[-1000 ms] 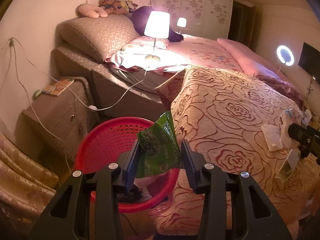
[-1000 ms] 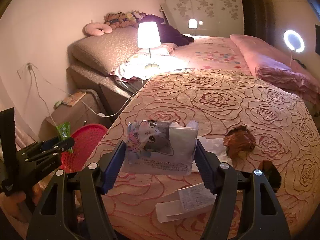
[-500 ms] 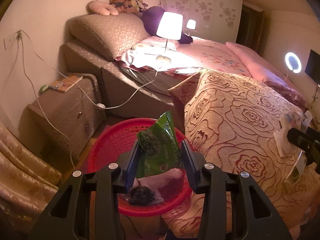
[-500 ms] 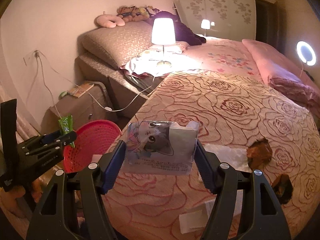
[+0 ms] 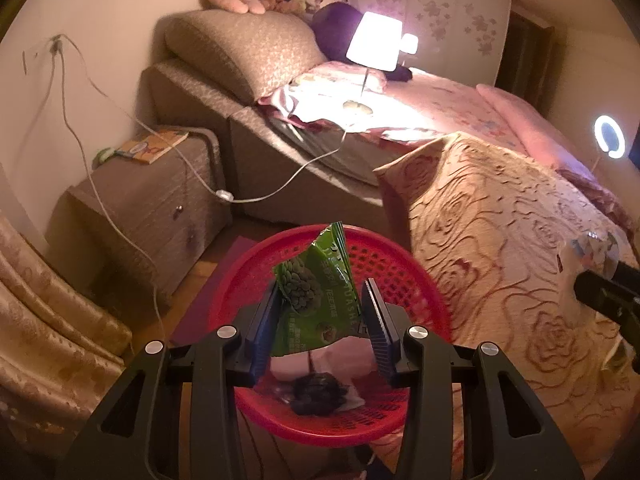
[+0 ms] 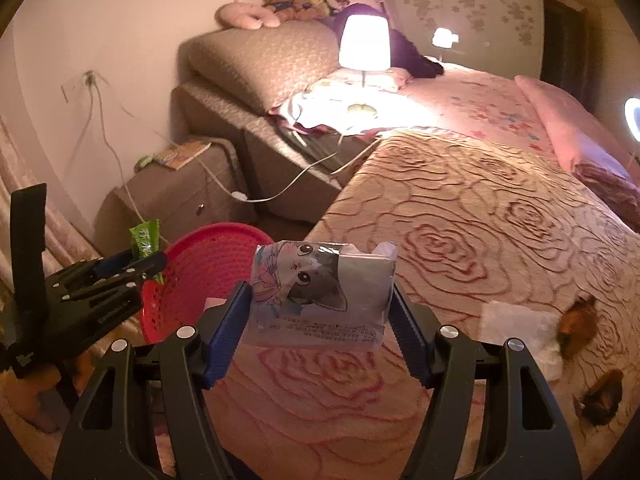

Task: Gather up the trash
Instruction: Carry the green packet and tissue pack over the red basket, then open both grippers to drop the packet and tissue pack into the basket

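My left gripper (image 5: pixel 322 308) is shut on a green snack wrapper (image 5: pixel 320 296) and holds it above the red basket (image 5: pixel 248 280), which stands on the floor beside the bed and holds a dark lump and pale scraps. The wrapper also shows in the right wrist view (image 6: pixel 145 240), as does the basket (image 6: pixel 208 264). My right gripper (image 6: pixel 322 308) is shut on a tissue pack with a cat picture (image 6: pixel 320 292), held over the bed's left edge, right of the basket.
The rose-patterned bedspread (image 6: pixel 480 220) carries a clear plastic wrapper (image 6: pixel 516 324) and brown scraps (image 6: pixel 576 320). A nightstand (image 5: pixel 140 200) with a book stands beyond the basket, with cables hanging across it. A lit lamp (image 5: pixel 372 42) stands on the bed.
Both grippers moved left toward the basket. The left gripper with the green wrapper now hangs over the basket's middle; the right gripper with the tissue pack reached the bed's edge.
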Action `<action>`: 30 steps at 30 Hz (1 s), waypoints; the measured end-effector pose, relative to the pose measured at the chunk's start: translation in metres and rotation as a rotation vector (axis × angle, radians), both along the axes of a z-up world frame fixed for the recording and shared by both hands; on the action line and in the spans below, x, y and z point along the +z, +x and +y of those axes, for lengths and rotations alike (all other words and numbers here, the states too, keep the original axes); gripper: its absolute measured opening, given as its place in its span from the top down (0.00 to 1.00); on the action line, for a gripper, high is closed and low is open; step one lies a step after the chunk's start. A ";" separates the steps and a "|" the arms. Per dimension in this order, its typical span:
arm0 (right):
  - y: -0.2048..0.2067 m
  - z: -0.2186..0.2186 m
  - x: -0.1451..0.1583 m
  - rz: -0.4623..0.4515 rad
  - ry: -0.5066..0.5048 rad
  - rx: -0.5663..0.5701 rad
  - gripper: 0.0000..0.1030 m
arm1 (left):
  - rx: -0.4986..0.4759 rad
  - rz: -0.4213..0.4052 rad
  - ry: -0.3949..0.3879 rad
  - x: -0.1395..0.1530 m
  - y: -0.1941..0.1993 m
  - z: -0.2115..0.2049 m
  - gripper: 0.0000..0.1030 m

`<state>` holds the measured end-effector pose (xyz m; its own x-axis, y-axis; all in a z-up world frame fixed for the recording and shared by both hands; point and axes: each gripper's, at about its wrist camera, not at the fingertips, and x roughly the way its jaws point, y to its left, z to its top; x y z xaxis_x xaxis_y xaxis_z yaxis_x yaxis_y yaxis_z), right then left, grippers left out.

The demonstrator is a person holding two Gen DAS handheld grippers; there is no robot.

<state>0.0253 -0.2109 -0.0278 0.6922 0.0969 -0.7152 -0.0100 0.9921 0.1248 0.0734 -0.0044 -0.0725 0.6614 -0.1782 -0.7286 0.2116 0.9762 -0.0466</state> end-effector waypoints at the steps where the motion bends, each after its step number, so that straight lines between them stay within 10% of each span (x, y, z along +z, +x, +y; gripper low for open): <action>1: 0.006 0.005 -0.001 0.006 -0.001 0.011 0.37 | 0.004 0.005 -0.001 -0.002 0.001 0.002 0.62; 30: 0.080 0.070 -0.036 0.097 0.038 0.144 0.35 | 0.058 0.059 -0.010 -0.036 0.021 0.026 0.55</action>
<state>0.1049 -0.1405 -0.0642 0.5967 0.2185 -0.7722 -0.1377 0.9758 0.1697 0.0944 0.0213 -0.1089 0.6270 -0.1479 -0.7648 0.1512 0.9862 -0.0668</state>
